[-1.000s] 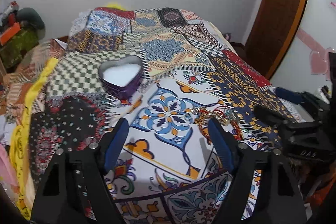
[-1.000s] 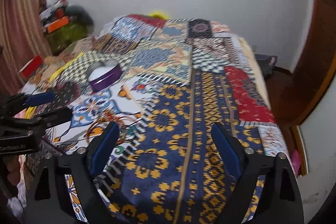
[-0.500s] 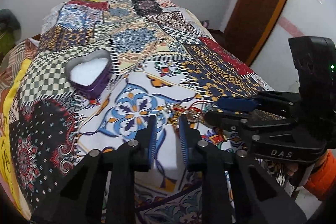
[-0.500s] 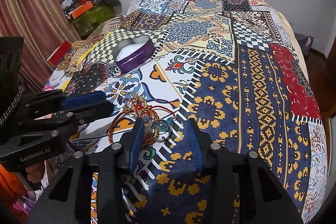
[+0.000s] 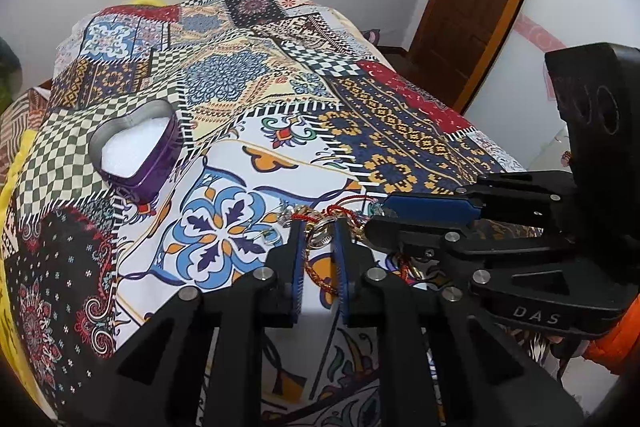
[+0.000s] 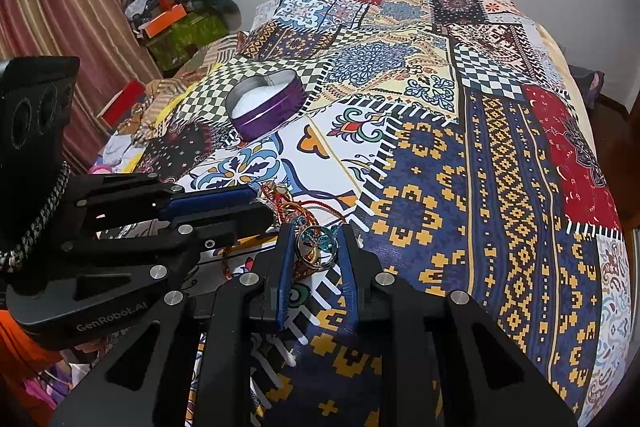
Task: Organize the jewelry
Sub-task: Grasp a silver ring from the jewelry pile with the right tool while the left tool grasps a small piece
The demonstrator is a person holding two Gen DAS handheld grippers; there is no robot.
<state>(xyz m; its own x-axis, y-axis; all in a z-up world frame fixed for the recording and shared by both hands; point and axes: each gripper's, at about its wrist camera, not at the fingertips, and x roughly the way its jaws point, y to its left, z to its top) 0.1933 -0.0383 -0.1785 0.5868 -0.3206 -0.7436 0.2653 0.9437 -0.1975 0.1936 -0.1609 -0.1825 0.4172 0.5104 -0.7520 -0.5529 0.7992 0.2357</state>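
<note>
"das" was read on the right gripper [image 5: 380,221] body in the left wrist view; "genrobot.ai" was read on the left gripper [image 6: 264,205] body in the right wrist view.

My left gripper [image 5: 317,241] and right gripper [image 6: 313,247] both tilt downward, tips close together; their jaws have just been closing. Each now pinches something.

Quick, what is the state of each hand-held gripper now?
Left hand-held gripper: has just been closing, now pinching a ring in the jewelry pile.
Right hand-held gripper: has just been closing, now shut on the ring with teal beads.
</note>
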